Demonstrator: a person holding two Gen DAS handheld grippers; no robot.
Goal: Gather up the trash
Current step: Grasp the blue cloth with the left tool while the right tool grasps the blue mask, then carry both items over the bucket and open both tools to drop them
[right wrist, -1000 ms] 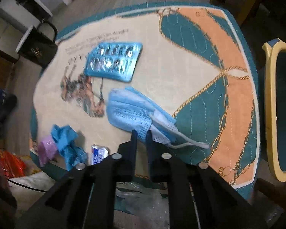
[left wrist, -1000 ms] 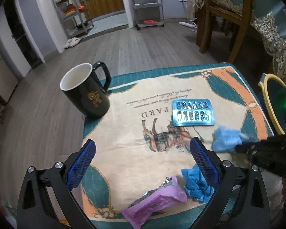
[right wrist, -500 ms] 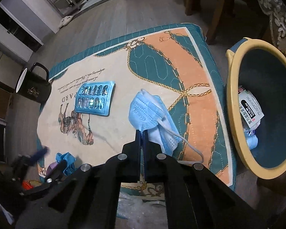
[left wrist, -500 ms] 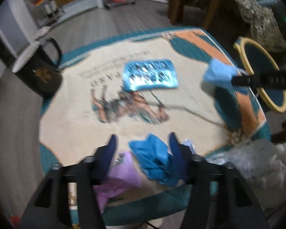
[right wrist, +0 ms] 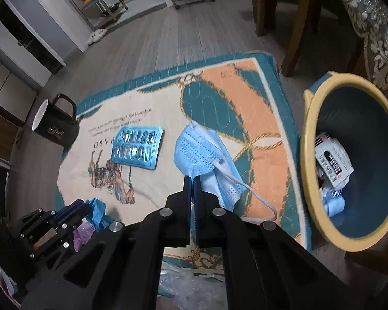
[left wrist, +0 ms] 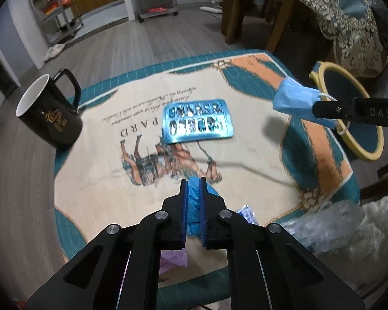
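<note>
The jaws of my left gripper point(left wrist: 193, 180) are closing, and their blue pads press on a crumpled blue wad point(left wrist: 194, 201) at the near edge of the patterned table cover point(left wrist: 245, 142). My right gripper point(right wrist: 193, 178) is shut on a light blue face mask point(right wrist: 194, 152), which hangs off the table with its white ear loop dangling. From the left wrist view the mask point(left wrist: 295, 100) hangs beside the yellow-rimmed bin point(left wrist: 333, 65). The bin point(right wrist: 304, 155) stands right of the table and holds a printed white box and other scraps.
A blue blister pack point(left wrist: 196, 121) lies mid-table and a black mug point(left wrist: 49, 116) stands at the left corner. A purple wrapper point(left wrist: 173, 258) and a small foil packet point(left wrist: 245, 213) lie near my left gripper. Clear plastic point(left wrist: 323, 222) bunches at the lower right; a wooden chair point(left wrist: 258, 7) stands behind.
My left gripper has moved over to the blue wad and gone from wide open to closed on it. The right gripper has lifted the mask off the table toward the bin.
</note>
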